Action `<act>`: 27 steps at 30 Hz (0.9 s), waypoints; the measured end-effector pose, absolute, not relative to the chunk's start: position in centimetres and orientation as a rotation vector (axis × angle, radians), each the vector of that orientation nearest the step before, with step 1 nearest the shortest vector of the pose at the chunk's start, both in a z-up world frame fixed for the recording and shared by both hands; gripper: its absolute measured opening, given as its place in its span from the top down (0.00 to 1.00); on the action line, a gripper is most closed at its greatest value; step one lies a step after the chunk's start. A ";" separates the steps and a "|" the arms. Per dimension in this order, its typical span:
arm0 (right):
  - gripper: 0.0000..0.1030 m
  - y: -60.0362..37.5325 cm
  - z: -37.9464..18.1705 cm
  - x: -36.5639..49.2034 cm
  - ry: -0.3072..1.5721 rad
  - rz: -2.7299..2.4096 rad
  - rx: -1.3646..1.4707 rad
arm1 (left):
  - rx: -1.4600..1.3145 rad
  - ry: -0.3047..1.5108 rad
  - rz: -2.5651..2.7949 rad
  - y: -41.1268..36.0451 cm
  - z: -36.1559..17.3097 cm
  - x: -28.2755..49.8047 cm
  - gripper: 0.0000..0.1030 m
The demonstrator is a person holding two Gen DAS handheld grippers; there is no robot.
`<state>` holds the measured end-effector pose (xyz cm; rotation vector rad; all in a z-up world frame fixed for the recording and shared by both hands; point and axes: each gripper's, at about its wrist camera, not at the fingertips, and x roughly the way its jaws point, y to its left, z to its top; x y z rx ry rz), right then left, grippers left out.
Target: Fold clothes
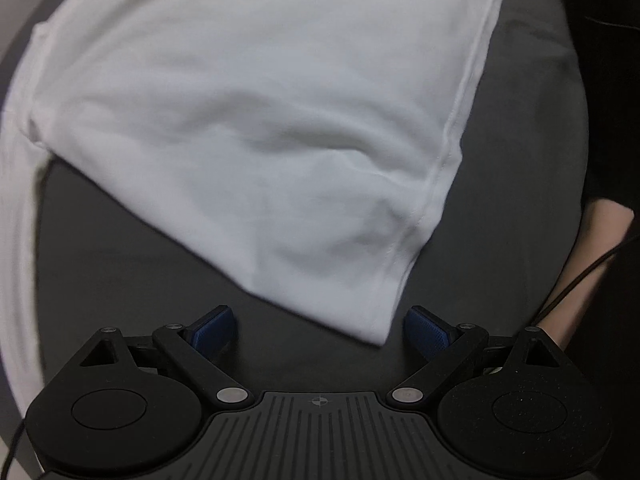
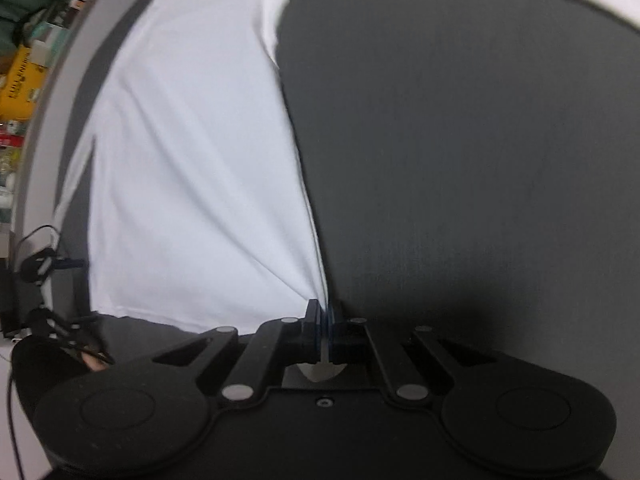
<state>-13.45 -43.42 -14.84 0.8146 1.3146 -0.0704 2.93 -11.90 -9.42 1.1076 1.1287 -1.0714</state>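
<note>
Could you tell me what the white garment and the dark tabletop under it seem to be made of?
White T-shirt garment: probably soft cotton-like knit, matte; it creases softly and has a stitched hem.
Dark grey tabletop: looks hard, smooth and matte, perhaps laminate; faint straight grain lines show, though the material stays uncertain.

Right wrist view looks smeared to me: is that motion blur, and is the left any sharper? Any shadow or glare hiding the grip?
Right wrist view: white shirt edges smeared, strong fisheye bend, dark shadow on the table near the right gripper, whose pinch on the cloth stays readable. Left wrist view: somewhat sharper, hem stitching visible on the shirt, left edge streaked; left gripper crisp, no glare.
</note>
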 end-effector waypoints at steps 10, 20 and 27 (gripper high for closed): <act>0.59 -38.2 -9.9 -11.6 1.329 -0.098 0.429 | 0.618 1.375 -0.994 -10.4 -7.0 7.4 0.09; 0.59 -34.6 -7.0 -12.7 1.200 0.043 0.469 | 0.253 1.745 -0.628 -7.0 -9.7 11.0 0.41; 0.59 -34.0 -8.8 -11.5 1.214 0.061 0.485 | 0.317 1.714 -0.659 -8.8 -10.1 10.0 0.71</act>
